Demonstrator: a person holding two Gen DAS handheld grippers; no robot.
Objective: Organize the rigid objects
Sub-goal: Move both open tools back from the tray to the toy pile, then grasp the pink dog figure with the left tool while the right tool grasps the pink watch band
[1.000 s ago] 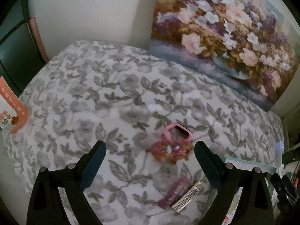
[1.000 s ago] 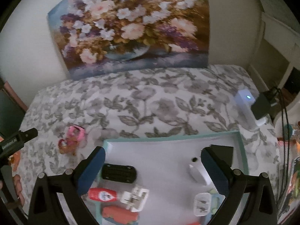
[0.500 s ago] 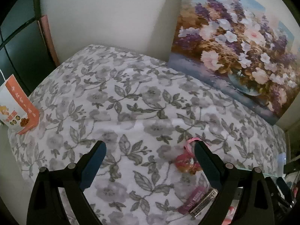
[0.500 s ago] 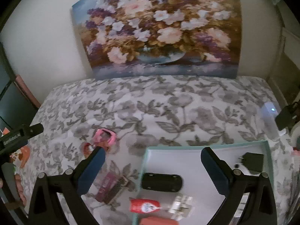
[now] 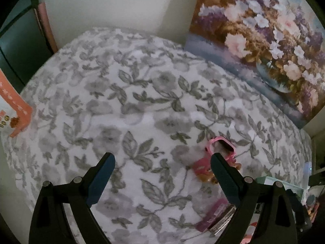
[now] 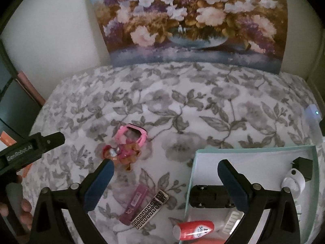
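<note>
You held both grippers spread and empty above the floral bed (image 6: 182, 105): your left gripper (image 5: 162, 158); your right gripper (image 6: 165, 164); four things lay loose on the bedspread: one pink watch (image 6: 133, 134), one toy figure (image 6: 121, 154), one pink bar (image 6: 134, 205), one patterned bar (image 6: 150, 209); the teal box (image 6: 254, 149) held one black case (image 6: 209, 196).

The right gripper (image 6: 164, 170) moved left, from above the tray (image 6: 254, 149) toward the pink watch (image 6: 132, 135).
</note>
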